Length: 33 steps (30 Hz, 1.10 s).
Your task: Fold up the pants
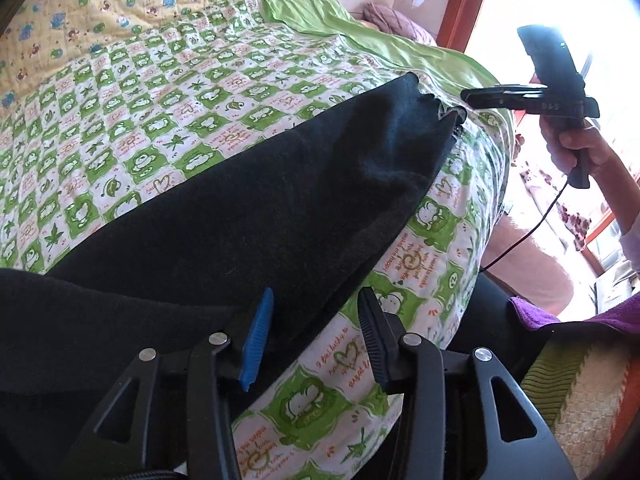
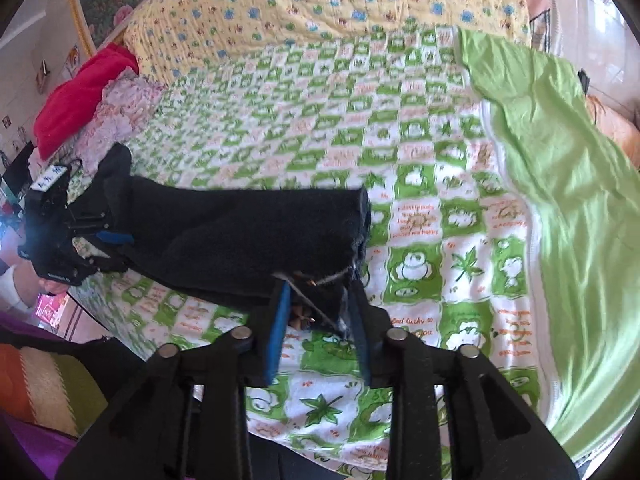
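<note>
Lying along the near edge of the bed (image 2: pixel 420 148), on its green checked quilt (image 1: pixel 160 100): black pants (image 1: pixel 240 208), folded lengthwise into a long strip. Soft, thick, limp, light; likely to sag and drag unless pinched through every layer at both ends. Left gripper (image 1: pixel 316 336) part open astride the near end, pressing nothing. Right gripper (image 2: pixel 320 300) part open about the far corner, gripping nothing.

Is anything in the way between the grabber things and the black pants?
No, nothing visible is. The black pants lie on the green checked blanket. The left gripper sits right at their edge, and the right gripper has its open jaws around the hem at the other end.
</note>
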Motion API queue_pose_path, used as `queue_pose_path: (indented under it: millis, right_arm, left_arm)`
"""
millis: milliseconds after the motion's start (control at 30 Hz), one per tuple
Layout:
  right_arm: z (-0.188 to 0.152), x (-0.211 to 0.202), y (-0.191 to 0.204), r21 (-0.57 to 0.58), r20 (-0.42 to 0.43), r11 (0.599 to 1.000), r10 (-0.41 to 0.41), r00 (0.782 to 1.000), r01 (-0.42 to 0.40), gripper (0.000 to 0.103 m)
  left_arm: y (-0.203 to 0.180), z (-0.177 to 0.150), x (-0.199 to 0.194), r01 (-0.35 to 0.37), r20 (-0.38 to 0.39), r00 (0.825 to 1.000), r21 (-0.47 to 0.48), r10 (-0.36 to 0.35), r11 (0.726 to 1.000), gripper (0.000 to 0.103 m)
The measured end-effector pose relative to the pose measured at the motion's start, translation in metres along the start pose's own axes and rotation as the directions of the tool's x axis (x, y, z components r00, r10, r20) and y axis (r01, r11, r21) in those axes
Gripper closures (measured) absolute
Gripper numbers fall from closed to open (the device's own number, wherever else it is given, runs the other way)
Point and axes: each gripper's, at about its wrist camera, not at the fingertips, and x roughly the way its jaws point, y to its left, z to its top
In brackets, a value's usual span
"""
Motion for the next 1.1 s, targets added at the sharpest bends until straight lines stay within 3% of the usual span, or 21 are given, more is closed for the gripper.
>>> queue_pose_path:
  millis: [200, 500, 733, 1100]
  right_arm:
    - [0.022, 0.004, 0.044, -0.021, 0.067, 0.993, 0.121, 0.99, -0.119, 0.063]
    - [0.051, 0.077, 0.127, -0.065, -0.016, 0.941, 0.332, 0.943, -0.332, 0.063]
    - [0.064, 0.127, 0.174, -0.058, -0.09, 0.901, 0.424, 0.901, -0.43, 0.063]
    - [0.089, 0.176, 0.225, -0.075, -0.182, 0.859, 0.487, 0.854, -0.506, 0.063]
  left_arm:
    - [0.014, -0.012, -0.024, -0.011, 0.055, 0.998, -0.088, 0.016, 0.996, 0.059]
    - [0.062, -0.037, -0.073, -0.083, 0.13, 0.984, -0.258, 0.12, 0.963, 0.053]
    - [0.115, -0.066, -0.111, -0.147, 0.145, 0.964, -0.406, 0.222, 0.902, 0.048]
    - [0.203, -0.095, -0.165, -0.23, 0.129, 0.928, -0.539, 0.349, 0.81, 0.046]
